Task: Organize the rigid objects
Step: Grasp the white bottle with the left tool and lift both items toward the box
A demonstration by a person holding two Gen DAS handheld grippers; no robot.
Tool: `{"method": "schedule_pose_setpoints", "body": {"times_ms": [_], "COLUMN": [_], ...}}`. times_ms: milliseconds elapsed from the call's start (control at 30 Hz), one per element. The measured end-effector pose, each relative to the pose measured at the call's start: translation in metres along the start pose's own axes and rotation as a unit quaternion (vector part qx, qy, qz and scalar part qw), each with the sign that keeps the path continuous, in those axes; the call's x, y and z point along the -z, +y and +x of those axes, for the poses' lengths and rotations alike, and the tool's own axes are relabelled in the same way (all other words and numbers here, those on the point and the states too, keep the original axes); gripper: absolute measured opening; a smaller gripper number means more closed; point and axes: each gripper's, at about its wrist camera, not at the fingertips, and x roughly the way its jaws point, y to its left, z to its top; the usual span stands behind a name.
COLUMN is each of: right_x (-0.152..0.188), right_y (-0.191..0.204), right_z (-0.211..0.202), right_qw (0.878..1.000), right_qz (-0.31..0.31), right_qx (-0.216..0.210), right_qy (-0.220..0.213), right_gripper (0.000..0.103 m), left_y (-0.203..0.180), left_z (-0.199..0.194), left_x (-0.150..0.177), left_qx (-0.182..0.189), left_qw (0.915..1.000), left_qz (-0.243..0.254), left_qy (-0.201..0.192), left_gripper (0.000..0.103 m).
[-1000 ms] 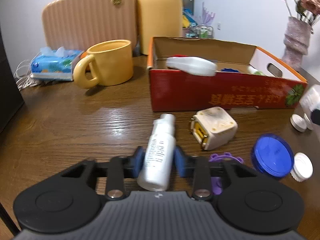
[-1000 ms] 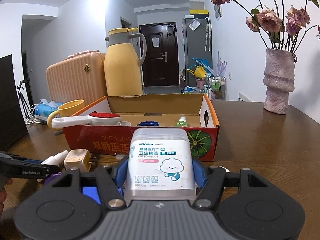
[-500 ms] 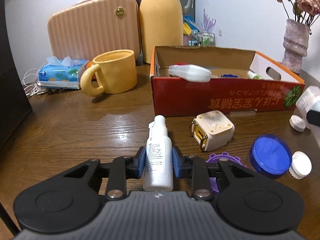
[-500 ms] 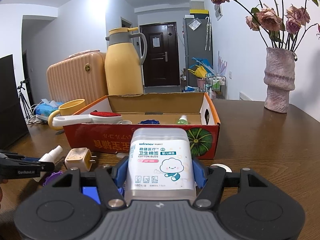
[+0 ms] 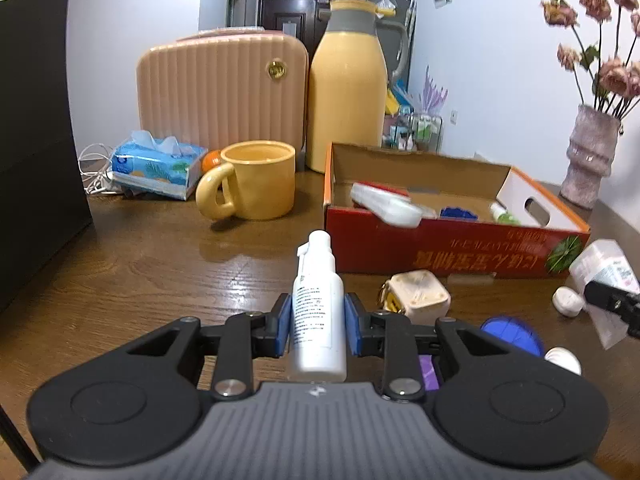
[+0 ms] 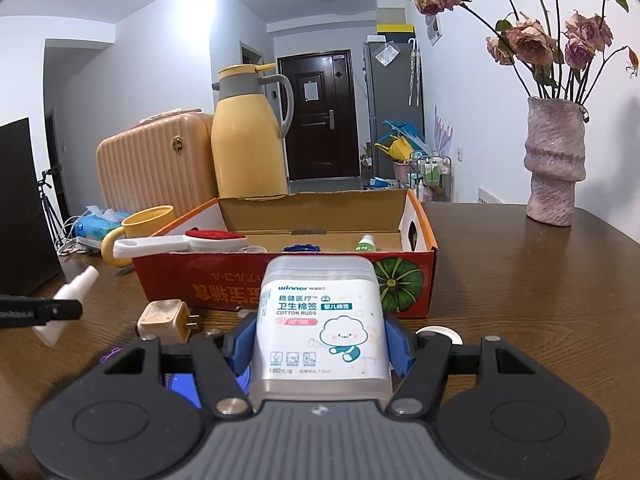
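- Near the red cardboard box (image 5: 452, 246), on its front side, the left gripper (image 5: 318, 322) now carries the white spray bottle (image 5: 318, 312) up off the surface (image 5: 168, 276); a second ago this bottle was lying flat on the wood between the open blue pads.
- Its jaws are closed narrow on the bottle body, and the nozzle points forward, toward the box.
- On the right side, the right gripper (image 6: 320, 346) keeps the cotton bud box (image 6: 322, 324) between its jaws, which stand wide around it, as before, and it is raised in front of the box wall.
- So both hands are loaded now, and I think the next step is to bring each thing over the box rim and put it inside, beside the white brush (image 5: 386, 206) lying there.
- Still in front of the box remain the beige plug adapter (image 5: 418, 294), the blue lid (image 5: 514, 334) and the small white caps (image 5: 568, 300), so the sorting is only partly done.
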Motion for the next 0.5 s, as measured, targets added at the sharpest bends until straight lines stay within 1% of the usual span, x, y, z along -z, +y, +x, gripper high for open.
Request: {"method": "schedule_pose_setpoints", "body": {"times_ms": [367, 500], "right_x": [-0.006, -0.010], "right_y": [0.001, 0.002], "right_z": [-0.012, -0.014], "right_qw": [1.000, 1.000], "right_qz": [-0.001, -0.001], "right_qx": [0.004, 0.007], "right_qy": [-0.017, -0.023], "right_gripper": [0.064, 0.064], "left_y": [-0.005, -0.009], "left_z": [-0.022, -0.029], "left_x": [-0.011, -0.019], "left_qx": [0.003, 0.011], "left_qw": [0.9994, 0.9987], "left_qz": [0.005, 0.012], "left_qy": [-0.033, -0.048], "left_gripper": [0.028, 0.028]}}
